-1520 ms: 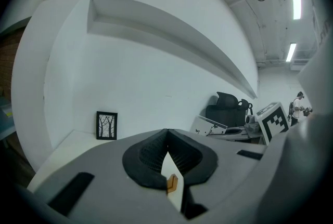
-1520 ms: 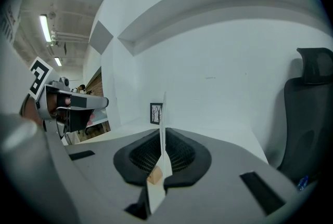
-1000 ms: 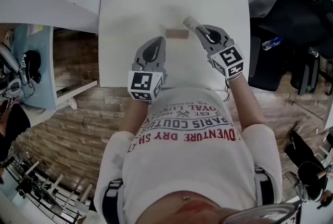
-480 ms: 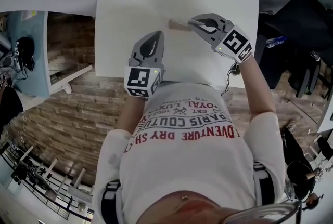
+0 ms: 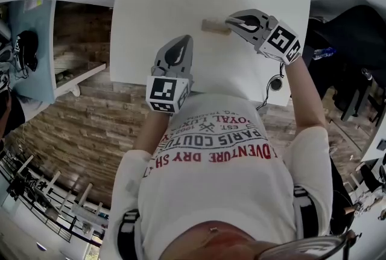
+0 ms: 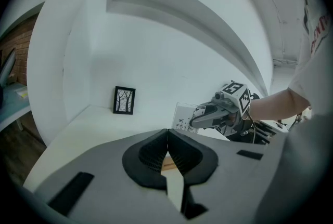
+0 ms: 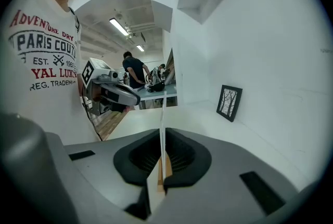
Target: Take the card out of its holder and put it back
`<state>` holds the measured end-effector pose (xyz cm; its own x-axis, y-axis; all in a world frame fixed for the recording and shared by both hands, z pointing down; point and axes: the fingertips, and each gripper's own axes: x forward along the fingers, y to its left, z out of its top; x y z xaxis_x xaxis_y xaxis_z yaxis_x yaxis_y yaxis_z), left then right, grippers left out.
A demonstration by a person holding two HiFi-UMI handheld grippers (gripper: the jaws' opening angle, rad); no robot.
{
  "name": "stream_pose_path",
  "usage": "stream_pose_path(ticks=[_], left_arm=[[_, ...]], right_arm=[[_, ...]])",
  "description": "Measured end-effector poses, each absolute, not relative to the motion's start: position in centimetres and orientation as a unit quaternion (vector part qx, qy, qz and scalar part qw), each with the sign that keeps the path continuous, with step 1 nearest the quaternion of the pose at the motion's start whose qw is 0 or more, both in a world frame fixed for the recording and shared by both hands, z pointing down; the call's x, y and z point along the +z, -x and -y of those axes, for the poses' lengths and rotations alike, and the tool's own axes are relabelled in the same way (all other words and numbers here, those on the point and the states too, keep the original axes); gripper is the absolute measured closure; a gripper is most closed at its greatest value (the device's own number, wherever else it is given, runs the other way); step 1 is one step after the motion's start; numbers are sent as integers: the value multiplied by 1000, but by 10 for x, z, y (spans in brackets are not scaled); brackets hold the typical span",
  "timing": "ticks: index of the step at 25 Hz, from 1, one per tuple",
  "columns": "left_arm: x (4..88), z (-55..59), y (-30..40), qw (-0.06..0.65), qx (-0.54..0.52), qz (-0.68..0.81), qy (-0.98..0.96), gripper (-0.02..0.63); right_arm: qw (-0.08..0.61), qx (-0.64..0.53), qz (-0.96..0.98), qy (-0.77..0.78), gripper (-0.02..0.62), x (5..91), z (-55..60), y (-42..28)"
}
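Right gripper (image 5: 231,20), jaws pinched tight on the upright card (image 6: 183,117), has swung across to the wooden holder (image 5: 212,26), now just below its fingertips; reinsertion appears imminent. Left gripper (image 5: 176,55) rests closed, empty.

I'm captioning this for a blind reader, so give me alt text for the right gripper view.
The right claw is shut on a thin card seen edge-on, upright above a white table. The left claw hovers at the left beside a person's printed T-shirt, and a small framed picture stands at the right.
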<state>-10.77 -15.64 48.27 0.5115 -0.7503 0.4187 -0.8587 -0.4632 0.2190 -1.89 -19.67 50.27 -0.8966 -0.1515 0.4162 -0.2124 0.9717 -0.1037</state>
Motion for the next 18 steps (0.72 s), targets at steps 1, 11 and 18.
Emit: stream_pose_path(ticks=[1, 11, 18], left_arm=[[485, 156, 108, 208, 133, 478, -843, 581], [490, 153, 105, 217, 136, 479, -840, 581], [492, 152, 109, 219, 139, 482, -837, 581]], right_arm=[[208, 75, 971, -92, 560, 505, 196, 19], [207, 76, 973, -73, 560, 508, 196, 24], [205, 79, 973, -71, 560, 511, 196, 23]])
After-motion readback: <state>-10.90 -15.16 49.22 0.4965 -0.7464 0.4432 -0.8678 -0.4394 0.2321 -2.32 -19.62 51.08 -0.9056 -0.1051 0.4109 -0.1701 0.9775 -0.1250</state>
